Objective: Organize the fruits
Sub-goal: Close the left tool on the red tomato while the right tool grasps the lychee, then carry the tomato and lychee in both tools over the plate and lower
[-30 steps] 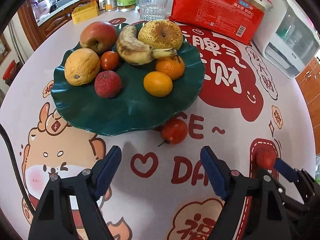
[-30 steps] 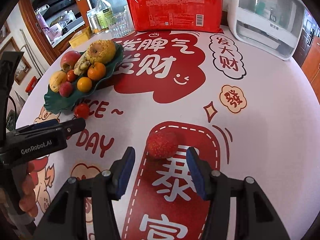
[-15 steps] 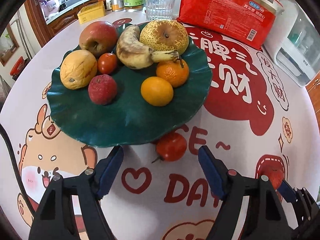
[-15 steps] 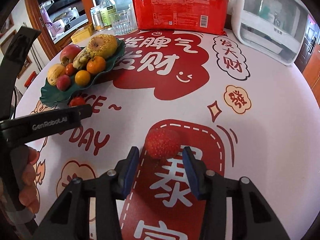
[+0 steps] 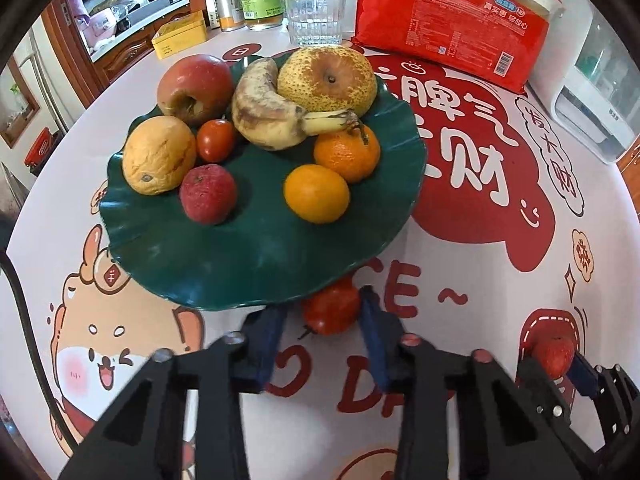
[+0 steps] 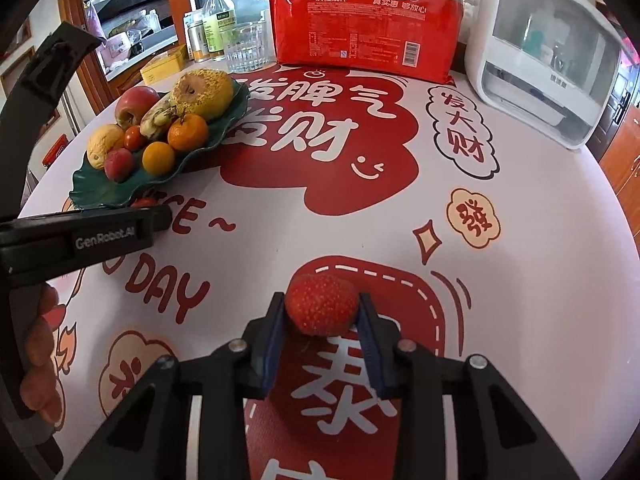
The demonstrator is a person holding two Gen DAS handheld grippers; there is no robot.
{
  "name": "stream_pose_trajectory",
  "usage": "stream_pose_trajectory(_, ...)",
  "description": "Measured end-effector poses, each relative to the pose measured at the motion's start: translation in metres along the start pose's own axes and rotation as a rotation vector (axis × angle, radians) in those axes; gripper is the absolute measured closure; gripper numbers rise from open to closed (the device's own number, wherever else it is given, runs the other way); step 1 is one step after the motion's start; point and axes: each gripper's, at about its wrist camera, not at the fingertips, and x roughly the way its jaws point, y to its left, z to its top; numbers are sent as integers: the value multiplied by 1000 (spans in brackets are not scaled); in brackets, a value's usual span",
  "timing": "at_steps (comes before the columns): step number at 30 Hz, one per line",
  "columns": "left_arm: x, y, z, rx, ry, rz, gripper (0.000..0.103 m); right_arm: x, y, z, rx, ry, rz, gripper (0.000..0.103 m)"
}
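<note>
Round bench (image 6: 540,280) with a white and red cartoon-print cloth, kitchen cabinets behind. Green wavy-rim plate (image 5: 248,264) sits at the bench's left part, loaded with an apple (image 5: 195,89), pear (image 5: 327,79), banana (image 5: 267,114), two oranges (image 5: 347,152), a yellow wrinkled fruit (image 5: 159,155), a small tomato (image 5: 215,140) and a red lychee-like fruit (image 5: 207,194). Left hand-held gripper (image 5: 322,322) points down at a loose tomato (image 5: 331,309) lying on the cloth right against the plate's near rim, partly under it; jaws closing around it, right pad at the tomato's side, left pad just beside it, contact on that side hard to tell. Right hand-held gripper (image 6: 320,322) is over the red dashed patch of the cloth, jaws closing on a red bumpy strawberry-like fruit (image 6: 322,304) that sits on the bench; both blue pads look to be touching its sides. That fruit is well apart from the plate. Fingers (image 6: 40,344) wrap the left tool's handle at the right wrist view's left edge. At the far edge: red package (image 6: 366,24), drinking glass (image 6: 245,50), bottles (image 6: 218,20), white appliance (image 6: 548,60).
</note>
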Motion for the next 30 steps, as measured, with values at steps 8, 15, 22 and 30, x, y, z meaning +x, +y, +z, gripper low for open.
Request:
stream_pose_trajectory(8,-9,-1,-16,27,6,-43,78,-1,1,-2,4,7,12,69)
stream_pose_trajectory(15,-22,-4,-25,68,61,-75,78,-11,4,-4,-15,3,19,69)
stream_pose_trajectory(22,-50,2,-23,113,76,-86,78,-33,14,1,-45,-27,29,69)
stream_pose_trajectory(30,-77,25,-11,131,72,-85,78,-64,35,19,-92,-72,54,69)
